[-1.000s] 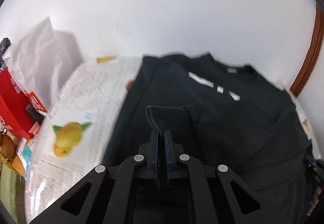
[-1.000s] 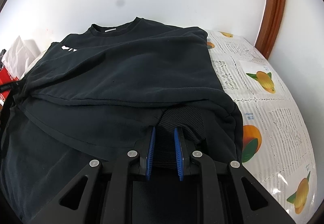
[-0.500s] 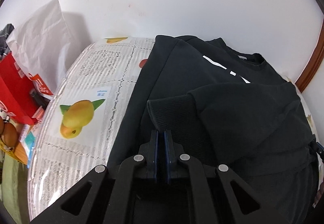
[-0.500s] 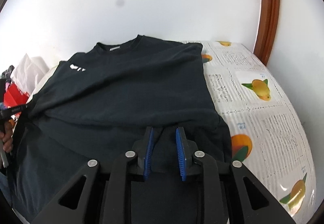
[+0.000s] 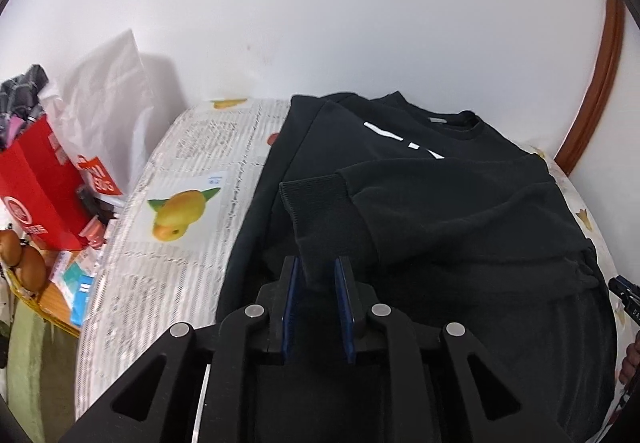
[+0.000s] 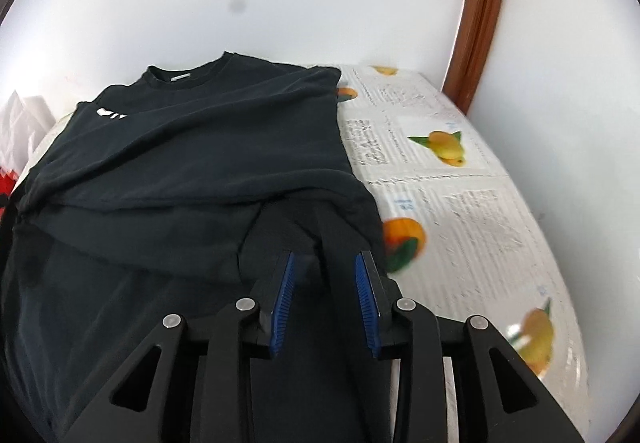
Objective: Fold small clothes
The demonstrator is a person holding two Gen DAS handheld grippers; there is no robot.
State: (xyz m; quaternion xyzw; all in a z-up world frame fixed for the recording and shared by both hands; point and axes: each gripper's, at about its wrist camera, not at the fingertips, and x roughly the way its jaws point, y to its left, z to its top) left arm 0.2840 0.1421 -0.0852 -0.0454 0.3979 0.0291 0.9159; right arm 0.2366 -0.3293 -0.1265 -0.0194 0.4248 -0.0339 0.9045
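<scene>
Left wrist view: my left gripper (image 5: 316, 267) has its blue pads (image 5: 289, 299) apart, w/ a gap between them. The ribbed cuff (image 5: 316, 203) of the black sweatshirt (image 5: 460, 227) lies just ahead of the tips, and dark cloth runs down between the pads; can't tell if it touches them. That sleeve is folded across the body of the shirt, cuff end toward the shirt's left edge. White lettering (image 5: 404, 141) shows on the chest, partly covered by the sleeve, and the neckline (image 5: 448, 121) faces the white wall (image 5: 320, 3). The shirt lies flat on a table cover (image 5: 180, 235) printed w/ text and fruit pics. Off the table's left side: a red bag (image 5: 38, 183) and a white paper bag (image 5: 112, 103). A brown wooden frame (image 5: 600, 75) runs up at far right.

Right wrist view: my right gripper (image 6: 325, 283) is also spread, pads (image 6: 283, 299) well apart, nothing pinched. Between and ahead of the tips is a rumpled fold of the same black sweatshirt (image 6: 192, 163), near its right edge. The sleeve lies folded across the body. The fruit-print cover (image 6: 460, 203) is bare to the right of the shirt; the wooden frame (image 6: 484, 11) stands behind it.
</scene>
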